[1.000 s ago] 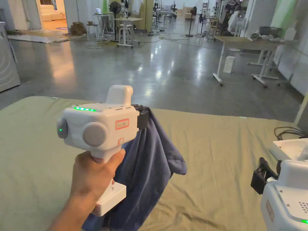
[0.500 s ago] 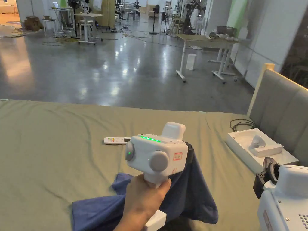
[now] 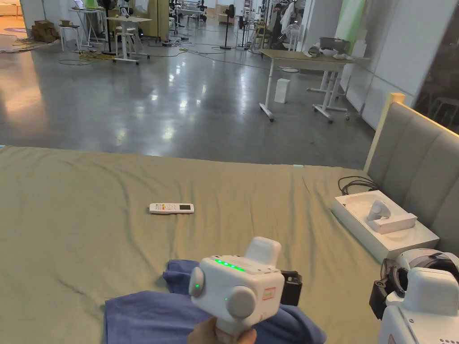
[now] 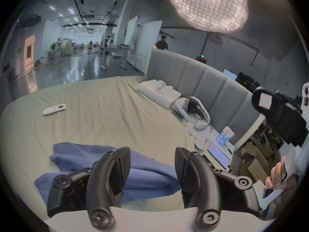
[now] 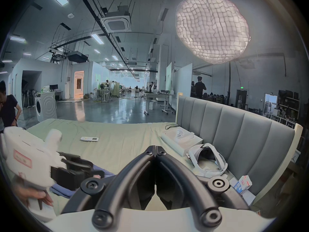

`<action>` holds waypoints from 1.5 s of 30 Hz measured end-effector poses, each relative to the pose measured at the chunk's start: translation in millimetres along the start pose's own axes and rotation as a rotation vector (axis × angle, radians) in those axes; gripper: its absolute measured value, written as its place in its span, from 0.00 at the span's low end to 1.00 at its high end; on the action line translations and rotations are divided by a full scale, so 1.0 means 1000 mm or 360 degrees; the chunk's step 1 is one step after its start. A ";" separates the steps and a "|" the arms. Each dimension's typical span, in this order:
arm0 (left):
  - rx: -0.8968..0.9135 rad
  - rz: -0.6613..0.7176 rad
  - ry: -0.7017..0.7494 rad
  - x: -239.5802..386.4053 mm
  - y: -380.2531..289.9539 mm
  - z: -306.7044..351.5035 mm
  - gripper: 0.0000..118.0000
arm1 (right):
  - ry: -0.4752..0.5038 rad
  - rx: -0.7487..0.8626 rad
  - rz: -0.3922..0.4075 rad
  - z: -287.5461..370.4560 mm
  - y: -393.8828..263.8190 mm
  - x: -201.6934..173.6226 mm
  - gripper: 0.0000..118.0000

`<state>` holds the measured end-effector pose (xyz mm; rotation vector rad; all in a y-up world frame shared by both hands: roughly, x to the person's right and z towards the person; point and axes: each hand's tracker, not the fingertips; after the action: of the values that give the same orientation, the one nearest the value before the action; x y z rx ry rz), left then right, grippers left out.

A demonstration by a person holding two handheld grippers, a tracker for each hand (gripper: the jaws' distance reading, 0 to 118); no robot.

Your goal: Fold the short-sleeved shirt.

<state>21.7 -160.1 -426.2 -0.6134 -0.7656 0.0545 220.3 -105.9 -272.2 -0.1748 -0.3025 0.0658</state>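
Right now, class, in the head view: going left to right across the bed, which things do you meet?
Blue shirt → white remote control → left gripper → open white box → right gripper.

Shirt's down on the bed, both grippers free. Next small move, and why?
Probably lower the open left gripper onto the near edge of the blue shirt and pinch it to spread the cloth. The shirt lies crumpled on the green sheet, not flat; the right gripper is shut with nothing in it, off to the side.
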 end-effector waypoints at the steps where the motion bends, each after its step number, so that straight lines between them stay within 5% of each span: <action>1: 0.0064 0.0007 0.0056 -0.007 0.001 0.014 0.50 | 0.0013 0.0001 -0.0002 0.000 0.001 -0.003 0.00; 8: 0.0421 -0.0015 0.0476 -0.064 -0.009 0.119 0.46 | 0.0119 0.0061 0.0001 -0.003 0.009 -0.035 0.00; 9: 0.0447 -0.0029 0.0532 -0.069 -0.012 0.131 0.40 | 0.0132 0.0065 -0.0001 -0.004 0.010 -0.041 0.00; 11: 0.0467 -0.0069 0.0711 -0.080 -0.023 0.156 0.12 | 0.0177 0.0074 -0.0003 -0.007 0.011 -0.053 0.00; 14: 0.0511 -0.0083 0.0956 -0.101 -0.037 0.192 0.02 | 0.0217 0.0082 -0.0022 -0.010 0.011 -0.071 0.00; 15: 0.0453 -0.0003 0.0793 -0.103 -0.045 0.191 0.02 | 0.0235 0.0078 -0.0033 -0.012 0.011 -0.075 0.00; 25: 0.0104 0.0545 0.0813 -0.201 -0.078 0.179 0.02 | 0.0319 0.0017 -0.0014 -0.026 0.005 -0.102 0.00; 33: -0.0241 0.0707 0.0701 -0.276 -0.074 0.096 0.02 | 0.0276 -0.0065 0.0028 -0.043 -0.009 -0.091 0.00; 35: -0.0325 0.0763 0.0686 -0.288 -0.074 0.080 0.09 | 0.0260 -0.0089 0.0042 -0.046 -0.013 -0.088 0.00; 37: -0.0417 0.0831 0.0646 -0.299 -0.074 0.063 0.42 | 0.0244 -0.0118 0.0062 -0.050 -0.018 -0.084 0.00; 38: -0.0454 0.0826 0.0649 -0.303 -0.074 0.053 0.51 | 0.0234 -0.0132 0.0071 -0.051 -0.020 -0.083 0.00; 45: -0.0751 0.0689 0.0804 -0.321 -0.091 0.002 0.52 | 0.0181 -0.0215 0.0078 -0.058 -0.033 -0.069 0.00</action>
<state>-229.0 -318.5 -579.4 -1.1819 -0.1375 0.1123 172.9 -154.2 -340.6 -0.3191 -0.1893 0.0840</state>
